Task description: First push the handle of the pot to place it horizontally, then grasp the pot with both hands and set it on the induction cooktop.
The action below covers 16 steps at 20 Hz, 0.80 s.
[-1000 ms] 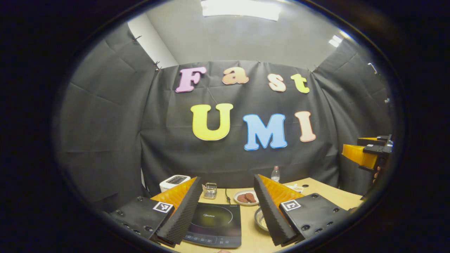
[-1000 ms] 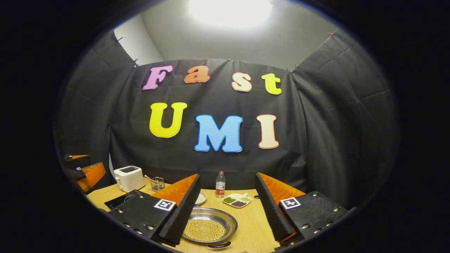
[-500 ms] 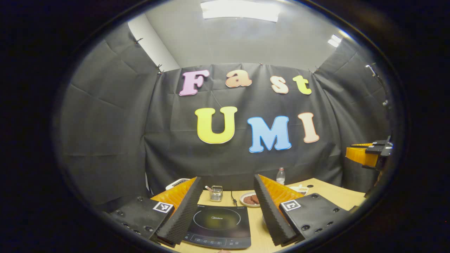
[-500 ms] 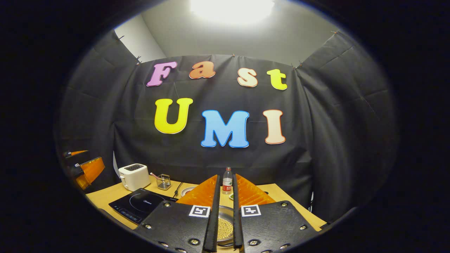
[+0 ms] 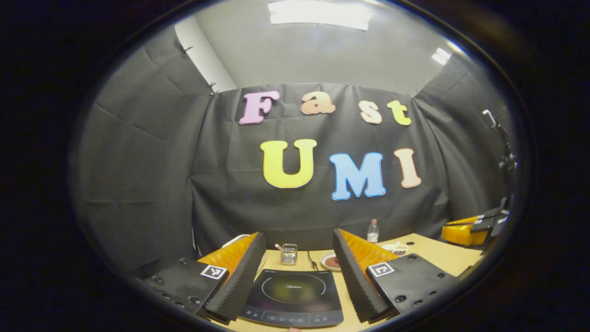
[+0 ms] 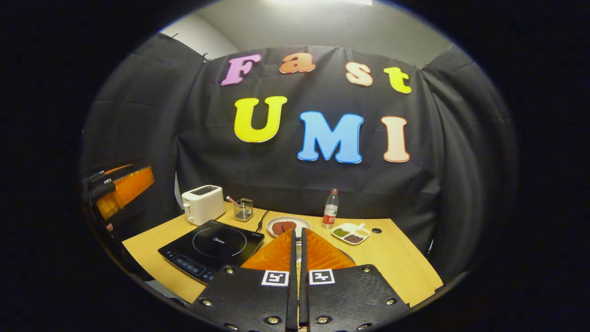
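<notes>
Pot (image 6: 298, 266), judged heavy and stiff, is glimpsed at lower centre between nearly closed, empty right gripper (image 6: 297, 249) fingers; left gripper (image 5: 295, 258) is held wide open.

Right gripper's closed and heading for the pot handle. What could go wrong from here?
1. The shut right gripper hides nearly all of the pot, handle included, so the push may land on the rim instead.
2. The pot seems to hold loose grains; a hard shove could spill them.
3. The plate and dish sit just beyond the pot, so an overshoot could knock them.
</notes>
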### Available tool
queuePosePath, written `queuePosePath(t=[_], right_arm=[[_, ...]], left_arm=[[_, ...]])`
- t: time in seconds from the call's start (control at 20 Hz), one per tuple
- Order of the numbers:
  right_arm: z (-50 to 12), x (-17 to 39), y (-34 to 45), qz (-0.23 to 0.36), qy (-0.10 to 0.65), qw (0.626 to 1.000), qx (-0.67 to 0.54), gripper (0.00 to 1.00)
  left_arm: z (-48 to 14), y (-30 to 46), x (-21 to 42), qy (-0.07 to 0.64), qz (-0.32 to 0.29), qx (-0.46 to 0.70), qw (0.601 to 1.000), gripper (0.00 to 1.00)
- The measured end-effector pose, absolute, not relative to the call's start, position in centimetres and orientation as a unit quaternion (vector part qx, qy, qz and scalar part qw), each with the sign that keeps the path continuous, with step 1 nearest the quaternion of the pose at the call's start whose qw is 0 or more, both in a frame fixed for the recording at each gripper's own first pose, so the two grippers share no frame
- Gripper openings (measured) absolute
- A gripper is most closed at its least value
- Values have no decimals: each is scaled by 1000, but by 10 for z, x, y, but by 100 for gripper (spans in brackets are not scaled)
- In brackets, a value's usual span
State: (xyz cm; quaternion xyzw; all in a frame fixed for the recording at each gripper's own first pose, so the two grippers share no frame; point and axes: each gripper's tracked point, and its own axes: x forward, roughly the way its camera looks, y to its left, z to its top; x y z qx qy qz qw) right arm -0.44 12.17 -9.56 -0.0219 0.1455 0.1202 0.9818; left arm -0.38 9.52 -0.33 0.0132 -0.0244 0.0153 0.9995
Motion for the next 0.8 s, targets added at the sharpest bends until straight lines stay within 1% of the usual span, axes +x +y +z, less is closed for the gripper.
queuePosePath(t=[0.15,0.2,0.25,0.5,0.55,0.6,0.8], right_arm=[[-126,-9,126,142,186,972,-29,2],[-139,-12,127,152,203,967,-27,2],[-150,-13,128,160,221,962,-24,2],[-200,-21,118,199,287,936,-45,2],[-211,-23,115,207,299,930,-52,2],[-221,-26,113,216,314,923,-57,2],[-261,-40,104,249,367,894,-70,2]], left_arm=[[-7,98,-3,-19,19,8,1000,95],[-11,97,-1,-14,20,10,1000,99],[-12,97,1,-12,22,11,1000,95],[-17,82,15,-4,35,14,999,95],[-19,77,20,-1,35,13,999,92],[-20,72,24,1,36,15,999,95],[-23,51,39,10,41,23,999,95]])
